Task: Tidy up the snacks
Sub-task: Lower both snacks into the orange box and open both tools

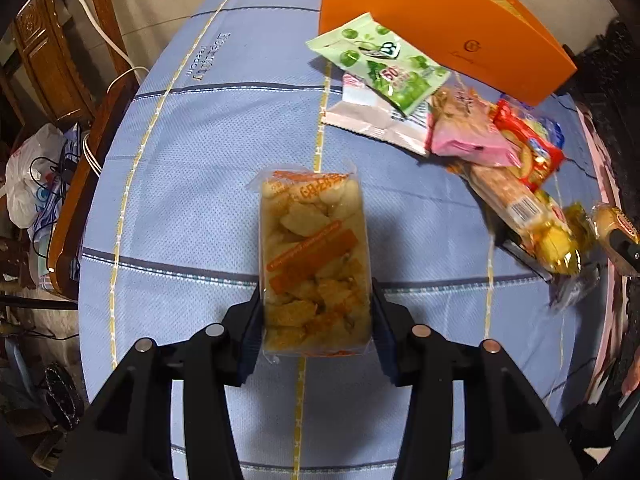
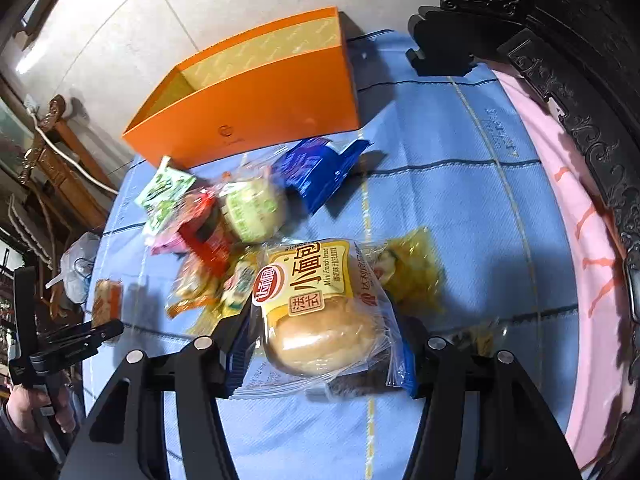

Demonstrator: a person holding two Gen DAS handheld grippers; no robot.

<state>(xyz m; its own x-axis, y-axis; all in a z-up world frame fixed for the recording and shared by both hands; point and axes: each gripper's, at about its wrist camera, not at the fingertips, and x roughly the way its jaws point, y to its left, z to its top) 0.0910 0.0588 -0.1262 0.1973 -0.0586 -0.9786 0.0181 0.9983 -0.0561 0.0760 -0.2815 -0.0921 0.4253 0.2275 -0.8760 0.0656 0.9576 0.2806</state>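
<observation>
My left gripper (image 1: 316, 312) is shut on a clear pack of rice crackers (image 1: 314, 256) with orange print, held above the blue tablecloth (image 1: 200, 160). My right gripper (image 2: 324, 344) is shut on a wrapped mini French bread bun (image 2: 320, 312). An open orange box (image 2: 256, 92) stands at the far side of the table; it also shows in the left wrist view (image 1: 440, 20). A pile of snacks lies before it: a green pea bag (image 1: 380, 60), a pink pack (image 1: 468, 128), a red pack (image 1: 528, 148), a blue pack (image 2: 316, 172).
A yellow pack (image 2: 412, 268) lies right of the bun. A pink cloth (image 2: 580, 260) and dark carved furniture (image 2: 560, 60) edge the table on the right. A wooden chair (image 1: 92, 140) and plastic bags (image 1: 32, 176) stand at the left. The left gripper shows in the right wrist view (image 2: 80, 340).
</observation>
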